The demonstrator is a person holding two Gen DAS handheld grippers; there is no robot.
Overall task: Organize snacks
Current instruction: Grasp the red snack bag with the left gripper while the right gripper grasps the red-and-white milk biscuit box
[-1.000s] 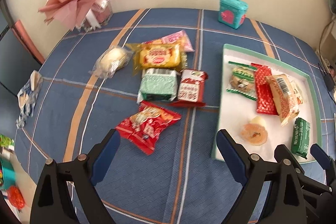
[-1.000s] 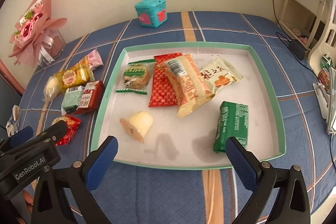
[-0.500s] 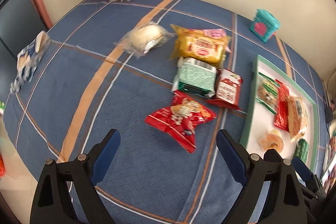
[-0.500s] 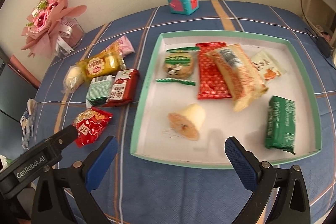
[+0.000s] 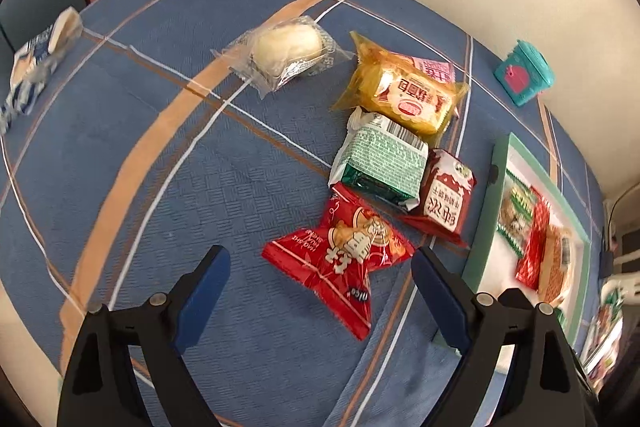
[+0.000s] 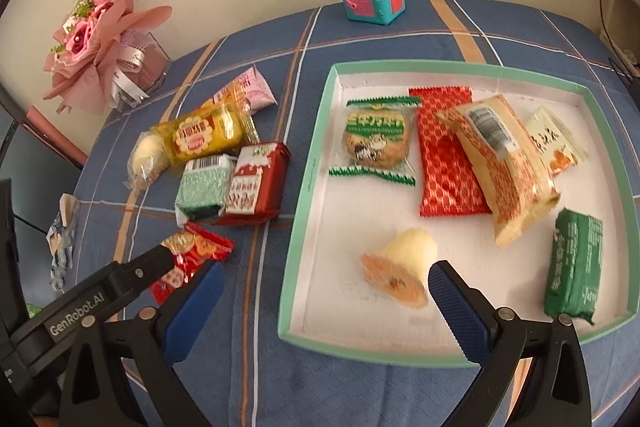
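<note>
1. Left gripper (image 5: 320,279) was seen spread wide, nothing pinched; the red snack packet (image 5: 340,255) lay on the cloth between its fingertips, untouched as far as could be told.
2. Right gripper (image 6: 326,291) was also spread and empty, held over the near-left corner of the tray (image 6: 304,195), with the wrapped roll cake (image 6: 400,267) just beyond its right finger.
3. Loose snacks were found left of the tray on the blue checked tablecloth (image 5: 200,207): green-white packet (image 5: 380,163), dark red packet (image 5: 448,199), yellow packet (image 5: 404,95), pink packet (image 5: 434,71) tucked under it, and the clear-wrapped bun (image 5: 284,55) farthest left.
4. Already in the tray: cookie in green wrapper (image 6: 376,139), red foil packet (image 6: 444,155), orange packet (image 6: 504,167), dark green bar (image 6: 574,263).
5. Step judged: the red snack packet was about to be picked.
6. Risks judged:
   - The packet's far corner touched the green-white packet, so that neighbour could be dragged along if the jaws were closed too far forward.
   - The glossy film could slip if only the crimped end were caught.
   - The two grippers were close together near the tray's left wall; a collision or a nudged tray was possible on transfer.
</note>
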